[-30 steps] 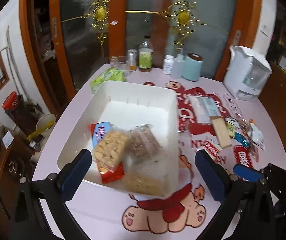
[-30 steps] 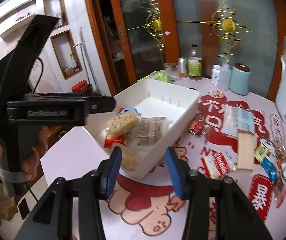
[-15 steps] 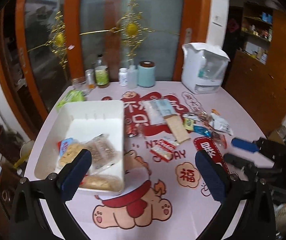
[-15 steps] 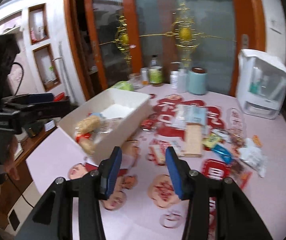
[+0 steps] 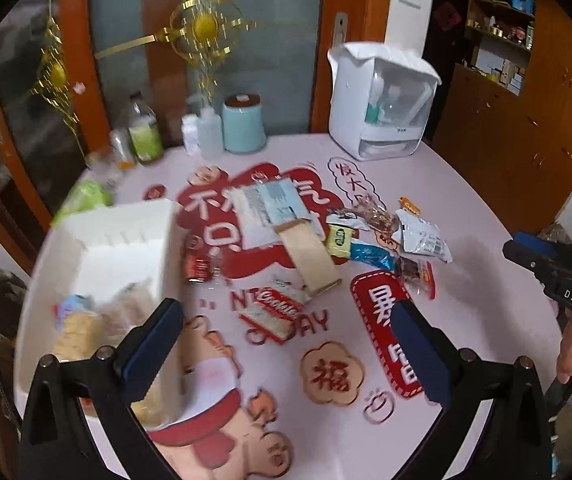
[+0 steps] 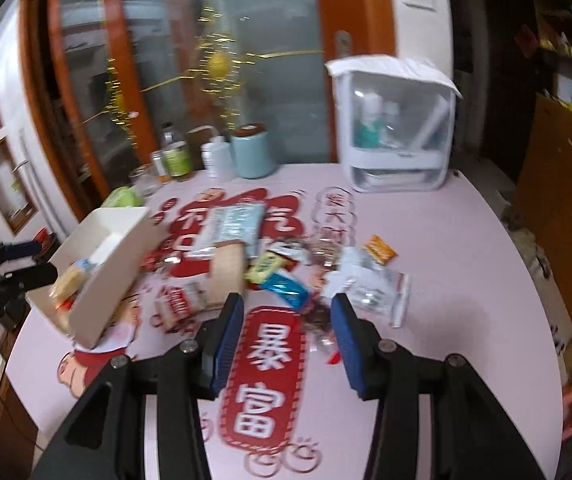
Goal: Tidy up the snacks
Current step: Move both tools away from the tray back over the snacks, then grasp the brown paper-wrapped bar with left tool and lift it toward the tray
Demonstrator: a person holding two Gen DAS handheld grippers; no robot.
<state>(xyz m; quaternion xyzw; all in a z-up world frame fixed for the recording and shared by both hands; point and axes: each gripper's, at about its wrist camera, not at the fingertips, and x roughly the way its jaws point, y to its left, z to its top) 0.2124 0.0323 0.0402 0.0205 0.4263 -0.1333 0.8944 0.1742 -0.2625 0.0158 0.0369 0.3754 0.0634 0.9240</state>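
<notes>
From the left wrist view, the left gripper [image 5: 286, 344] hangs above the pink table [image 5: 465, 208] with its fingers spread wide and nothing between them. The white bin [image 5: 118, 240] sits at the left with a few packets inside, blurred. Loose snacks [image 5: 365, 240] lie scattered right of the bin, a long tan pack [image 5: 309, 258] among them. From the right wrist view, the right gripper [image 6: 287, 340] is parted and empty above the snacks [image 6: 286, 280], the bin [image 6: 114, 256] to its left.

Bin [image 5: 110, 232] left on table [image 5: 465, 208], loose snacks [image 5: 369, 240] right of it
</notes>
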